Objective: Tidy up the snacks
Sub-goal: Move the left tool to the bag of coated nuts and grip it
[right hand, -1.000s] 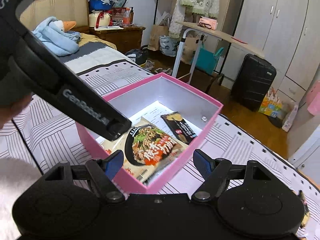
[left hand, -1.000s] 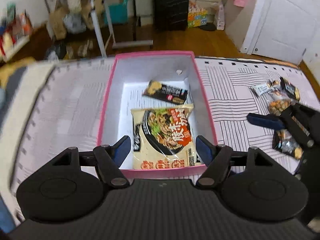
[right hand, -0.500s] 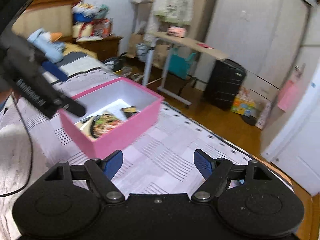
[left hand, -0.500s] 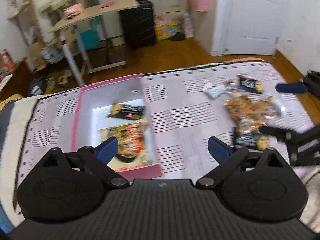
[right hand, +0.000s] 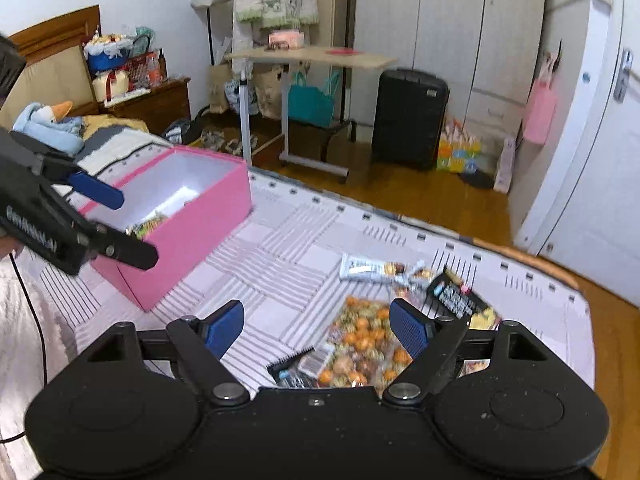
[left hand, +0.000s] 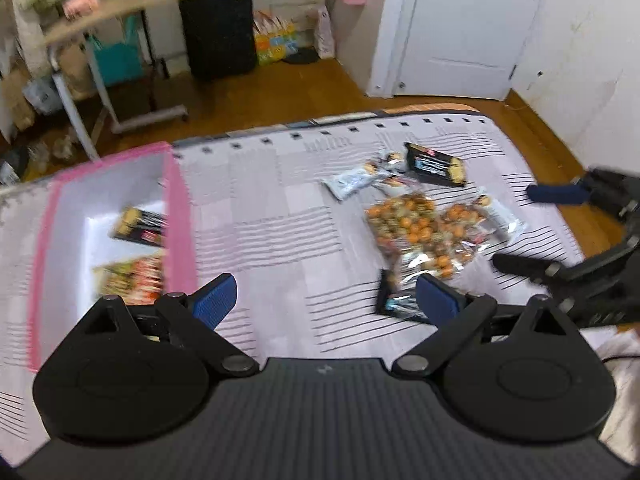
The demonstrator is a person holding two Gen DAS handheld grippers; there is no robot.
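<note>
A pink box (left hand: 178, 216) (right hand: 188, 236) sits on the striped bed and holds a noodle packet (left hand: 132, 276) and a small black packet (left hand: 140, 226). A pile of snacks lies to its right: clear bags of orange snacks (left hand: 416, 232) (right hand: 360, 340), a black packet (left hand: 436, 166) (right hand: 456, 292), a white bar (left hand: 352, 180) (right hand: 368, 270) and a small dark packet (left hand: 400, 300). My left gripper (left hand: 324, 304) is open and empty above the bed between box and pile. My right gripper (right hand: 318, 328) is open and empty just above the pile.
The bed's foot edge (left hand: 400, 116) runs behind the snacks, with wooden floor beyond. A rolling side table (right hand: 308, 60), a black suitcase (right hand: 408, 116) and a white door (left hand: 460, 28) stand across the room. A bedside cabinet (right hand: 148, 100) is at the far left.
Both grippers have swung right, away from the pink box and toward the snack pile. Both have stayed open and empty.
</note>
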